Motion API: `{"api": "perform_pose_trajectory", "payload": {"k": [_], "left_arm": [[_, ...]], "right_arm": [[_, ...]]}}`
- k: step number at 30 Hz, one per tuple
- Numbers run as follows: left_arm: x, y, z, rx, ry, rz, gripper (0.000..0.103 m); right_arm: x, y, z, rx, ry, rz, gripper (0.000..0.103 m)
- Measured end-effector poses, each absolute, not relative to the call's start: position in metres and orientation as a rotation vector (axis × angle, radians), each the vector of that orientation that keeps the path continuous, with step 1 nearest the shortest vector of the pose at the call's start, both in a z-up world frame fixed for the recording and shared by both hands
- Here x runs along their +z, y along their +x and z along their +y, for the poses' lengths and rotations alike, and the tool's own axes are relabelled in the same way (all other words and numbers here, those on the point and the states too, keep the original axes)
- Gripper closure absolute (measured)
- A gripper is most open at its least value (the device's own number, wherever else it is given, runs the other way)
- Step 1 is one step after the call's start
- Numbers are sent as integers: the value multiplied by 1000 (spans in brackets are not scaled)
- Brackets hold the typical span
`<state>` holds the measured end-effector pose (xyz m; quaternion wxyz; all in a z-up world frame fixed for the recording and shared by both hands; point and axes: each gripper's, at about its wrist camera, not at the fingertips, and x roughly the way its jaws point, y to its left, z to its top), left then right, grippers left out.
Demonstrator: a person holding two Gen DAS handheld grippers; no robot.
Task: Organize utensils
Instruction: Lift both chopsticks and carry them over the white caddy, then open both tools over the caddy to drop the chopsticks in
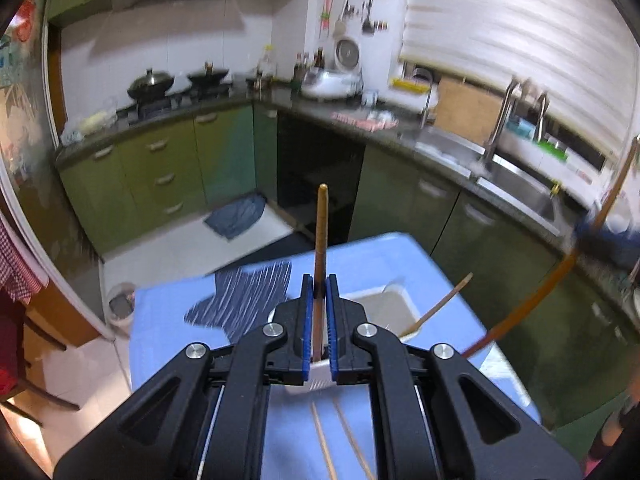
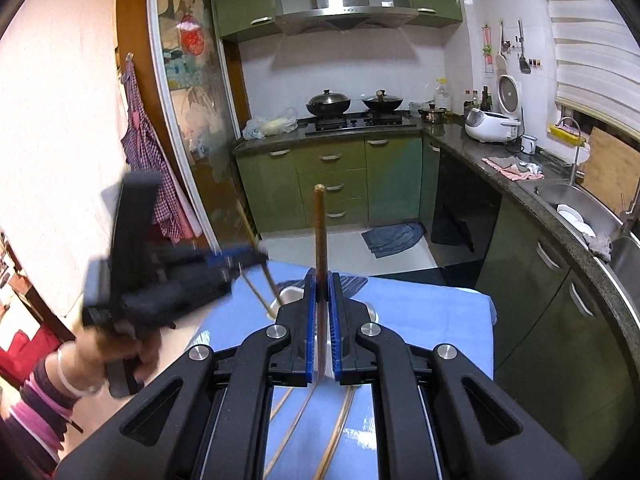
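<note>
1. The left gripper (image 1: 319, 286) is clamped on a chopstick (image 1: 321, 232) standing upright at frame centre; the right gripper (image 2: 321, 286) pinches another chopstick (image 2: 319, 232) the same way.
2. Each stick looks light, stiff and smooth, so it could pivot; a hold nearer mid-length seems steadier.
3. The white holder (image 1: 394, 308) sits centre-right on the blue table (image 1: 160, 320), one stick inside.
4. Loose chopsticks (image 1: 324, 444) lie at bottom centre.
5. In the right view the left gripper, blurred, probably angles toward the holder.

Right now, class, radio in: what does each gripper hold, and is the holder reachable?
Left gripper shut on a chopstick. Right gripper shut on another chopstick. White holder below, one chopstick already in. Loose chopsticks on blue table; nothing blocking.
</note>
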<state>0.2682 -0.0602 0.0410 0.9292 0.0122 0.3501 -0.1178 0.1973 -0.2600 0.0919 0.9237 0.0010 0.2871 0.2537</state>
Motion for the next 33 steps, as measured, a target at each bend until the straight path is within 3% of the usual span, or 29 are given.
{"api": "perform_pose_trajectory", "payload": {"k": [1,2,3,10,16,22,28,33], "left_arm": [[34,269,-61,-238,34,733,87],[27,270,-62,-237,43,752,74],[22,269,-61,-234,46,758,70],[28,244,-54,-235,61,703,70],[27,204,-58,-241,138,681,67],[13,184,-55,-259,168,731,65],[-9,179,-56,-272,163,803,65],[-48,190,-56,-281,123,930,65]], "right_arm": [[94,202,-259,520,10,585,96],[96,207,-257,519,15,581,96],[97,211,-256,511,17,573,96],[91,248,-239,435,16,558,96],[49,277,-220,425,-9,655,96],[25,282,-213,437,-22,690,95],[39,258,-219,454,-28,648,95],[53,216,-239,473,-42,609,86]]}}
